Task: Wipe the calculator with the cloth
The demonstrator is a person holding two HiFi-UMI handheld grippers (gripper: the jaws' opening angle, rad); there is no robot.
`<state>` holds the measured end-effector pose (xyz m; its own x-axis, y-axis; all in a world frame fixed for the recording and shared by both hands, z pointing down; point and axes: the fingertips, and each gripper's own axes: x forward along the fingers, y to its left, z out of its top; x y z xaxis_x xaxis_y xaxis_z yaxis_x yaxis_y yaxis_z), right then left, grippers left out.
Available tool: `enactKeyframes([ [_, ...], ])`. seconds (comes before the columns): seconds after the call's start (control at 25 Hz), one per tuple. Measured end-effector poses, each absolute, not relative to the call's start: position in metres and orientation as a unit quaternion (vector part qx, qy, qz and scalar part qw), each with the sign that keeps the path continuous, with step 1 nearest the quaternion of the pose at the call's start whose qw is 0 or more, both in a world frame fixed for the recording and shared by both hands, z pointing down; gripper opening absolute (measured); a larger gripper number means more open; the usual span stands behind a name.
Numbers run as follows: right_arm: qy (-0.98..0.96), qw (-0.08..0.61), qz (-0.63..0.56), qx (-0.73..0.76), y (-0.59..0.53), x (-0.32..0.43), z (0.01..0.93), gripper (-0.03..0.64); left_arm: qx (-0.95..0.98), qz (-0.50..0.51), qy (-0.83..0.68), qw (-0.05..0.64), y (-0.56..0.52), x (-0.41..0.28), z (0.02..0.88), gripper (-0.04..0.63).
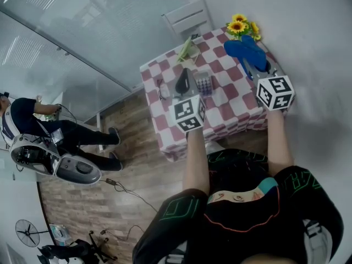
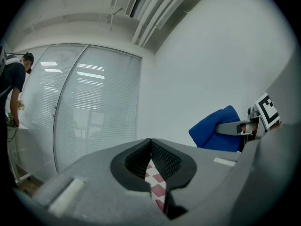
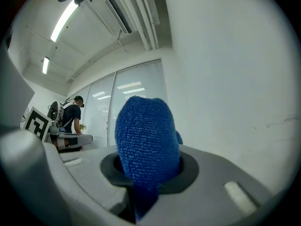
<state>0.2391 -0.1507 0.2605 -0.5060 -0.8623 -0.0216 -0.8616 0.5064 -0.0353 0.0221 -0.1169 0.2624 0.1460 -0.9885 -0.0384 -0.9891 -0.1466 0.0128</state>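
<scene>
On the red-and-white checked table (image 1: 231, 106) lies a grey calculator (image 1: 204, 83). My left gripper (image 1: 183, 81) hovers just left of it, raised and pointing outward. Its jaws are shut with nothing between them (image 2: 150, 142), and a strip of checked tablecloth shows through the gap below the tips. My right gripper (image 1: 257, 66) is over the table's right side, shut on a blue cloth (image 1: 245, 51). That cloth bulges out between the jaws in the right gripper view (image 3: 146, 145) and is also in the left gripper view (image 2: 218, 128).
Sunflowers (image 1: 242, 26) stand at the table's far right corner, and a green-yellow item (image 1: 188, 49) lies at the far edge. A small object (image 1: 162, 89) sits left of the left gripper. A white chair (image 1: 188, 16) is behind the table. A person (image 1: 33, 120) stands far left by glass partitions.
</scene>
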Motion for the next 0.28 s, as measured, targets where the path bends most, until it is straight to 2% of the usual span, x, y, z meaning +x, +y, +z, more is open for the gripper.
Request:
enactKeyframes([
  [0.28, 0.867, 0.024, -0.001, -0.497, -0.1473, 0.2424, 0.2583, 0.095, -0.763, 0.019, 0.646, 0.011, -0.1158, 0.0304, 0.2635, 0.010],
])
